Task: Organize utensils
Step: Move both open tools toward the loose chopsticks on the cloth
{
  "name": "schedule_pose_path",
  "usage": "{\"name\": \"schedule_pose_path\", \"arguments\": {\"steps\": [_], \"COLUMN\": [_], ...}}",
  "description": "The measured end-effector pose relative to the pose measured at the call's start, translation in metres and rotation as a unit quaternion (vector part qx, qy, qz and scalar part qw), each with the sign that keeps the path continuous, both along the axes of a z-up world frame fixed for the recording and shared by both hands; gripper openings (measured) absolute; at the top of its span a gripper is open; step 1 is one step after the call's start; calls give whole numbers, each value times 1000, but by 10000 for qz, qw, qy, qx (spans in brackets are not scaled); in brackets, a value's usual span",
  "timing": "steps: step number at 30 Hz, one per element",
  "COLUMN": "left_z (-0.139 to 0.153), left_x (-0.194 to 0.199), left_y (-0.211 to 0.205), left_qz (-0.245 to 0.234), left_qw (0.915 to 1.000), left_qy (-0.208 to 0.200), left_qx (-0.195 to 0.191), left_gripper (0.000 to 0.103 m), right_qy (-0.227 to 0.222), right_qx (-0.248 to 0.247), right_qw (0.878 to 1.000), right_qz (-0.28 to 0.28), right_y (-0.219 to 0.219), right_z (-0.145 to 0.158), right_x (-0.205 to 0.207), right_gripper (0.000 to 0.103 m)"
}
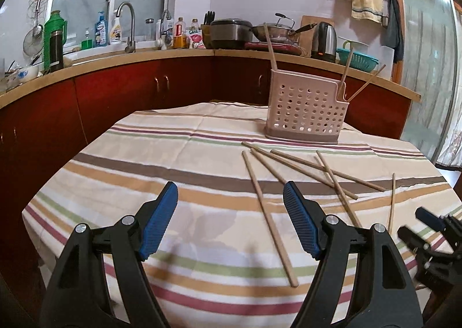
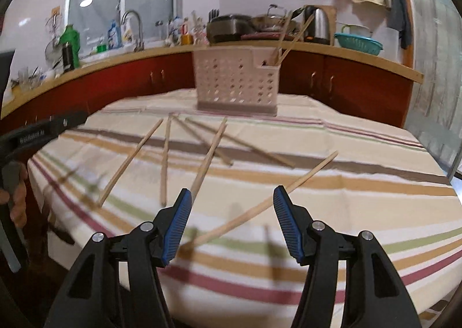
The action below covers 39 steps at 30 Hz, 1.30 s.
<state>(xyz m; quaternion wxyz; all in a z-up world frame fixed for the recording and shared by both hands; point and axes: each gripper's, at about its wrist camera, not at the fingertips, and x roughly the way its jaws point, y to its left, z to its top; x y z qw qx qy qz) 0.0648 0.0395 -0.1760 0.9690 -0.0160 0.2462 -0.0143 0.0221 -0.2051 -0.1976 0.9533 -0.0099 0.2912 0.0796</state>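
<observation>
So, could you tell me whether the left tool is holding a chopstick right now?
No, the left tool is open and empty above the striped tablecloth, with the nearest chopstick lying flat beside it.

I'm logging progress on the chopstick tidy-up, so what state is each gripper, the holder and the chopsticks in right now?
Left gripper: open, empty, above the tablecloth.
Right gripper: open, empty, above one loose chopstick.
Utensil holder: upright on the table, three chopsticks standing in it.
Loose chopsticks: lying flat, scattered and partly crossed, not yet in the holder.
</observation>
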Motion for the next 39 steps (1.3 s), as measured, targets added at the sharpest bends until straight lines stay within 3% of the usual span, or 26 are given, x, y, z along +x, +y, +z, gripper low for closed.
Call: {"name": "schedule_pose_path", "arguments": {"steps": [8,13,22,28,39], "left_z": [2,0,-8,-15,-32], "left_x": [-4,-2,2,4,6], "left_y": [6,5,-3,-12,-29], "left_qz": [67,52,-52,-146,-353], "left_qw": [9999,10000,9998,9995,9980], "left_qy": [-16,25,168,278,534], "left_qx": [-80,-70,-67,-3,19], "left_gripper": [74,74,74,74,74], "right_qy": [463,457,397,272,199], "right_qx": [-326,-301,-245,5,258], "right_qw": [9983,9985,9924,9945,9966], "right_qz": [137,-56,-1139,-1011,-762], "right_y": [11,-2,-67,-76,-79], "right_z": [-22,-22,-25,-24,-28], "right_x": [-1,-2,5,2,4], "right_gripper": [62,62,61,58,30]}}
